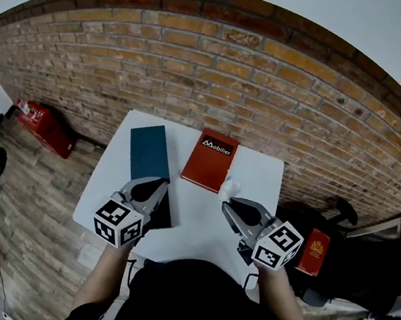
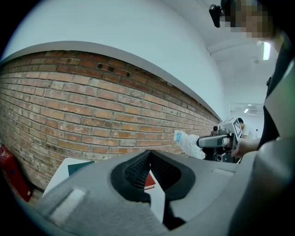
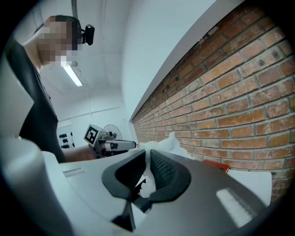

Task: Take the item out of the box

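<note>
Clamping the white packet (image 1: 228, 187) in your right gripper (image 1: 227, 199), you seem to have it out. Your left gripper (image 1: 160, 185) is closed and empty; setting the packet down likely remains.

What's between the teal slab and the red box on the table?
Nothing: only a bare strip of white table separates the teal slab and red box, per the head view.

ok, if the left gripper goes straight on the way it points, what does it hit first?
Probably the red box: it lies on the table straight past the left gripper's closed tips. The gripper tilts only slightly down, so it might clear the box and reach the brick wall; height unclear.
</note>
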### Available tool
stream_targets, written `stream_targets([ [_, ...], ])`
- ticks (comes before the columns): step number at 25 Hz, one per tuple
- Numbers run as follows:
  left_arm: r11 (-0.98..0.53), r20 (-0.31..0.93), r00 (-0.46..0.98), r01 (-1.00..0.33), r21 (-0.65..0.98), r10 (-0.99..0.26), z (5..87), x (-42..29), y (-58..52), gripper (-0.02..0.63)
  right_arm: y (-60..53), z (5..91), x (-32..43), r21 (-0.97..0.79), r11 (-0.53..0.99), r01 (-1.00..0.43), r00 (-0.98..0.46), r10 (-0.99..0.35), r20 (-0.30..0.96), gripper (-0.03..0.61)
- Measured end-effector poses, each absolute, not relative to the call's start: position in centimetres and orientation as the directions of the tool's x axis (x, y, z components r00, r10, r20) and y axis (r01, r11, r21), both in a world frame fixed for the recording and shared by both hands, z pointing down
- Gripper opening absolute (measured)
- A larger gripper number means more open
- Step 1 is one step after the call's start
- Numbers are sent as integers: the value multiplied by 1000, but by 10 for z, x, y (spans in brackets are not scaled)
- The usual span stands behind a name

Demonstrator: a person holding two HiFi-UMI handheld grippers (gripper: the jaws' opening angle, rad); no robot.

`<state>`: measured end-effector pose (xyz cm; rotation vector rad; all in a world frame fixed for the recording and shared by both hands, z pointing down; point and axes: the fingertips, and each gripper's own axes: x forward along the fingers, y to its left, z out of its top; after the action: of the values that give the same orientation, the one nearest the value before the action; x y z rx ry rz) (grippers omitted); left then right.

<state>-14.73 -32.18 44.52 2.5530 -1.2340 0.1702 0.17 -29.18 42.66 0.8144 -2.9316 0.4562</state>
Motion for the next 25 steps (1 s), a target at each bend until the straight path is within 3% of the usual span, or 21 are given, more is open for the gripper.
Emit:
stream_targets([
  [25,-578,234,622,-782,233,-747,448,-145,-304,6,-282,433,10,-224,809,-543,-840,-516,168,26],
])
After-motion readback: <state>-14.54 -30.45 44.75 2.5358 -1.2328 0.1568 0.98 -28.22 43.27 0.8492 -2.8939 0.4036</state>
